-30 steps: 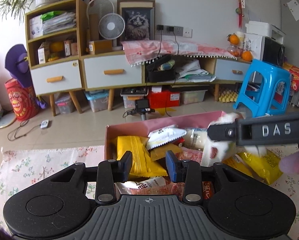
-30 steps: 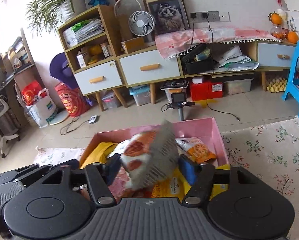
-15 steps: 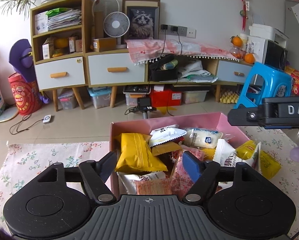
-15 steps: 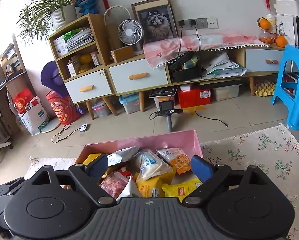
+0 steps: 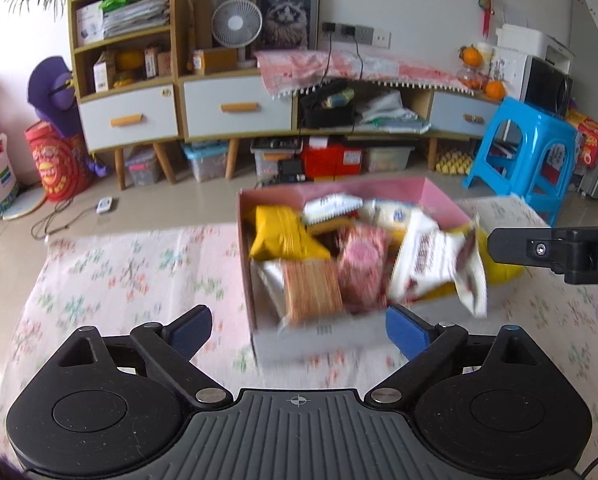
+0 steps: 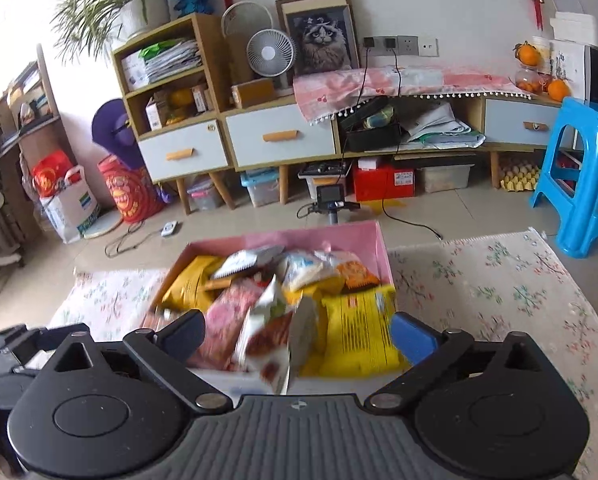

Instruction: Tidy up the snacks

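A pink box (image 5: 427, 192) full of snack packets stands on the floral cloth (image 5: 119, 272); it also shows in the right wrist view (image 6: 327, 236). A white and red packet (image 5: 435, 264) leans over the box's near right side, also seen in the right wrist view (image 6: 275, 336). A yellow packet (image 5: 283, 236) and a pink packet (image 5: 363, 264) lie inside. My left gripper (image 5: 299, 334) is open and empty, just in front of the box. My right gripper (image 6: 299, 336) is open and empty, above the box's near edge; its side shows in the left wrist view (image 5: 555, 252).
Beyond the table are a low cabinet with drawers (image 5: 235, 108), a shelf unit (image 5: 123, 40), a blue plastic stool (image 5: 527, 152) at the right and a camera on a stand (image 6: 331, 196) on the floor. The cloth extends left (image 6: 111, 300) and right (image 6: 499, 300) of the box.
Both grippers opened and pulled back from the box. The right gripper let go of the white and red packet, which now rests in the box.
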Motion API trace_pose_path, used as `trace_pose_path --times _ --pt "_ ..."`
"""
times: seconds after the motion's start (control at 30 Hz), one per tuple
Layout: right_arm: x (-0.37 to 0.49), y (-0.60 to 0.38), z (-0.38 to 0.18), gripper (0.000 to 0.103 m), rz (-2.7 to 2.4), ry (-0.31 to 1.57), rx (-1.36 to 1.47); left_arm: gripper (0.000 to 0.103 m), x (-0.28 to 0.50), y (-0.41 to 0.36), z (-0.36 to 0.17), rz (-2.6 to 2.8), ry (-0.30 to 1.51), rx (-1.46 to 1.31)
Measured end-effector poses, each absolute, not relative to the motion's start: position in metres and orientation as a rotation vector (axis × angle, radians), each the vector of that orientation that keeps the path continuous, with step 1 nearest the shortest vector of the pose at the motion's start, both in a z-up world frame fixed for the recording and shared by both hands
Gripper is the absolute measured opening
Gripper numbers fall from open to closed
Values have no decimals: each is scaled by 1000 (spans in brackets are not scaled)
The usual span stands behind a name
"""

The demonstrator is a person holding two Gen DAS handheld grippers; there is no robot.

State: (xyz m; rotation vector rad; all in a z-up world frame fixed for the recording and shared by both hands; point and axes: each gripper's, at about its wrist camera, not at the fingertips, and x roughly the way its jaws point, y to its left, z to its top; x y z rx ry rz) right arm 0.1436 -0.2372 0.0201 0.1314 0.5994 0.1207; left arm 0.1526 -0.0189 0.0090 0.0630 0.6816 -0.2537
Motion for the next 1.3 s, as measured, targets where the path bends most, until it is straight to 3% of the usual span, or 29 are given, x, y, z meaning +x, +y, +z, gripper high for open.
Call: trace_pose_path --times 0.73,1.3 --pt "39 -214 0 94 113 725 48 100 31 -15 8 -34 790 115" --pt "30 -206 -8 94 111 764 -4 103 25 -11 -6 -13 876 56"
